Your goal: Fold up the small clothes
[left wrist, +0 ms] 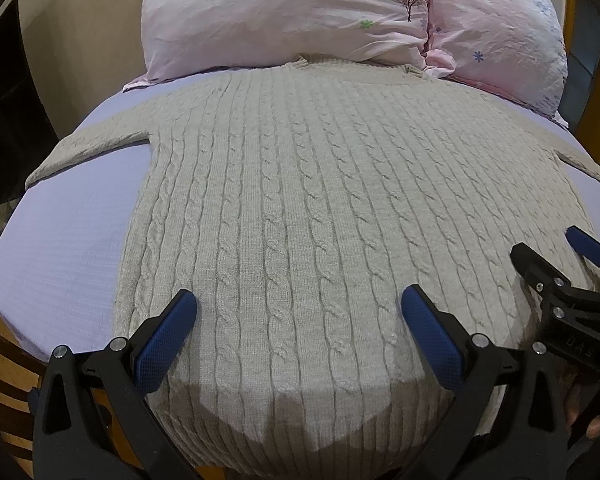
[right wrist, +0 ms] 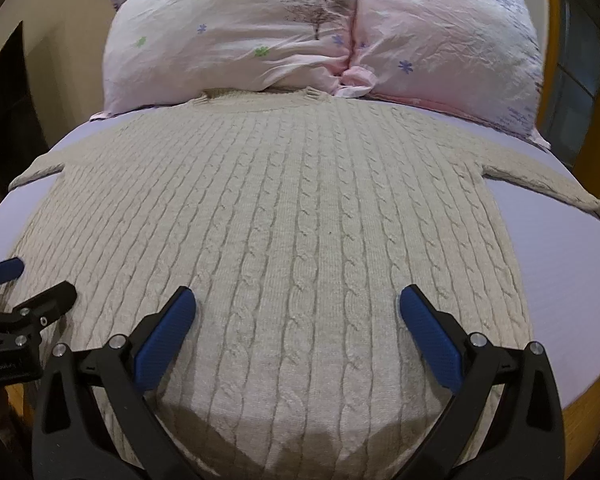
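Your beige cable-knit sweater point(left wrist: 300, 200) lies flat on the lavender-sheeted bed point(left wrist: 68, 240), collar against the pink floral pillows point(left wrist: 284, 16); your left gripper point(left wrist: 300, 312) and right gripper point(right wrist: 298, 312) hover above its hem, jaws wide apart

text: "DAS" | on: right tongs point(left wrist: 580, 264) body | other lettering: blurred, unreadable

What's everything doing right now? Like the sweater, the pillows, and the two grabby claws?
sweater: spread flat, unfolded, sleeves out to the sides
left gripper: open, over the sweater's near end, holding nothing
right gripper: open, over the sweater's near end, holding nothing
pillows: crumpled, lying past the sweater's collar
bed sheet: smooth under the sweater
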